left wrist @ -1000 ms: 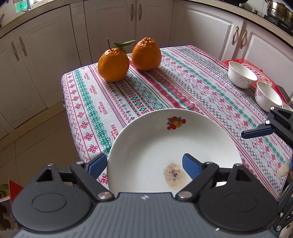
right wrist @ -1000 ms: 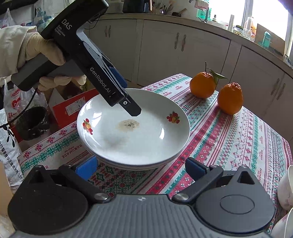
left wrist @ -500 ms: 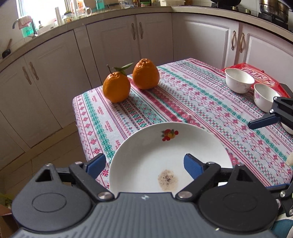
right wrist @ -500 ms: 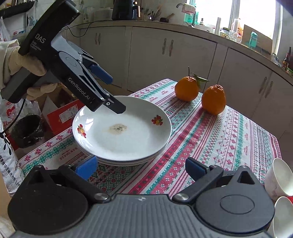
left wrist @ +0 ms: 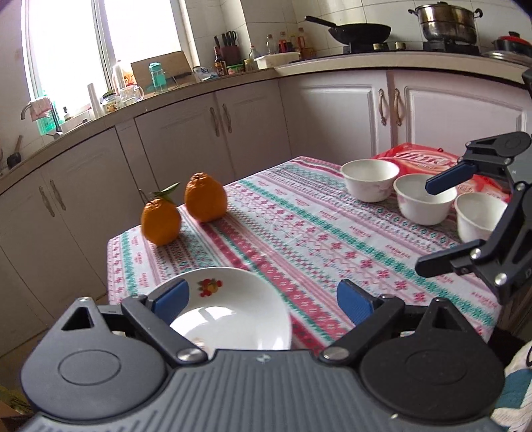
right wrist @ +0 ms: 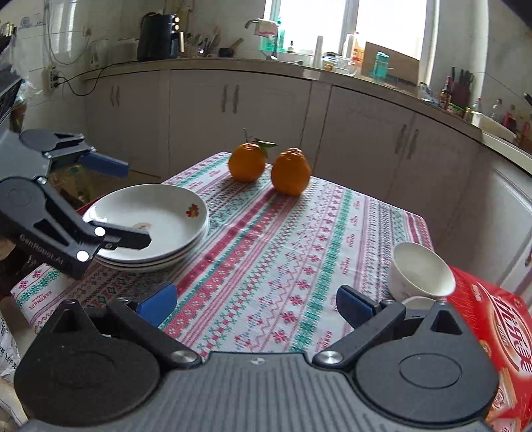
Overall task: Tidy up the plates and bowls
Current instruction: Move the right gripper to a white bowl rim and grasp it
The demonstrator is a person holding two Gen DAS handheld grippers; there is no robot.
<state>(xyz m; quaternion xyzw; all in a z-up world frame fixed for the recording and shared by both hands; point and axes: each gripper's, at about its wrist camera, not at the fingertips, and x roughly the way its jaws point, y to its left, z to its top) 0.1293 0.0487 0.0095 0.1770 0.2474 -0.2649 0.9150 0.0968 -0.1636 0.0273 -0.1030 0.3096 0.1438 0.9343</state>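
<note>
Plates (right wrist: 146, 216) sit stacked at the surface's corner; my left gripper (left wrist: 262, 299) is opening, nothing held, my right gripper (right wrist: 256, 302) gapes empty. Next job, I judge: nesting the bowls (left wrist: 422, 199)

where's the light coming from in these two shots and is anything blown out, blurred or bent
Left wrist view: the window at upper left is blown out white, the top plate shows a window glare patch, and the counter edge bows. Right wrist view: the window at top is overexposed, cabinets curve towards the edges, and the oranges look sharp.
</note>
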